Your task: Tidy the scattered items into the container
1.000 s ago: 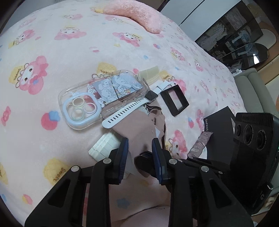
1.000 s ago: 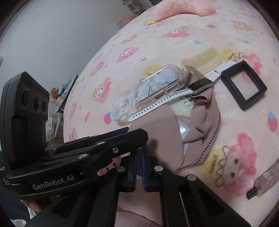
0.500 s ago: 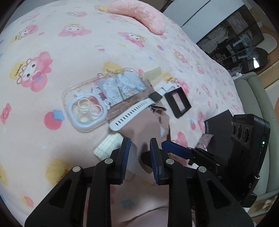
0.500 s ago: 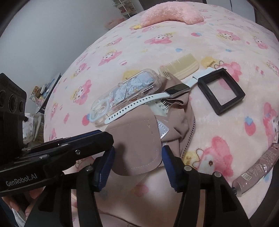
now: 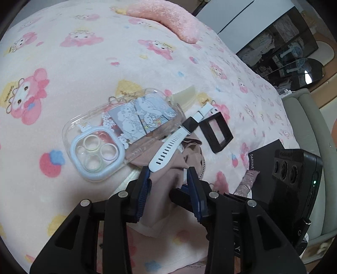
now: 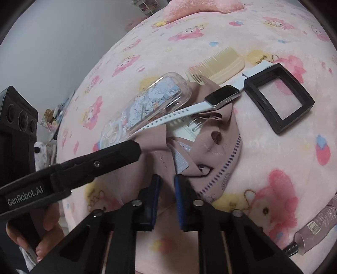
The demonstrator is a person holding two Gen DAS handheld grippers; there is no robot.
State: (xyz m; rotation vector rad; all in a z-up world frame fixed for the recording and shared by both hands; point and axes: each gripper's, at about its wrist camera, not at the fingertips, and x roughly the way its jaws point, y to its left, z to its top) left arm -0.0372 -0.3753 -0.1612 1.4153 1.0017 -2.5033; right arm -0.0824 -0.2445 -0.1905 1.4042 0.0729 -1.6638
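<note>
A beige cloth pouch (image 5: 168, 179) (image 6: 212, 147) lies crumpled on the pink blanket. A white smartwatch (image 5: 179, 139) (image 6: 210, 103) and a clear phone case (image 5: 118, 130) (image 6: 151, 103) rest on its far edge. My left gripper (image 5: 168, 179) is open with pouch cloth between its fingers. My right gripper (image 6: 167, 185) is nearly shut around the near edge of the pouch; whether it pinches the cloth I cannot tell. A cream comb (image 6: 219, 65), a black square frame (image 6: 278, 97) and a mauve tube (image 6: 316, 223) lie around.
A dark box lettered DAPHNE (image 5: 265, 156) lies at the right, partly behind my right gripper's body (image 5: 294, 179). A pink plush pillow (image 5: 164, 16) lies at the far end of the bed. A beige seat and a dark cabinet stand beyond the right edge.
My left gripper has opened wider and moved forward over the pouch. My right gripper has gone from wide open to nearly shut at the pouch's near edge. The pouch is more crumpled.
</note>
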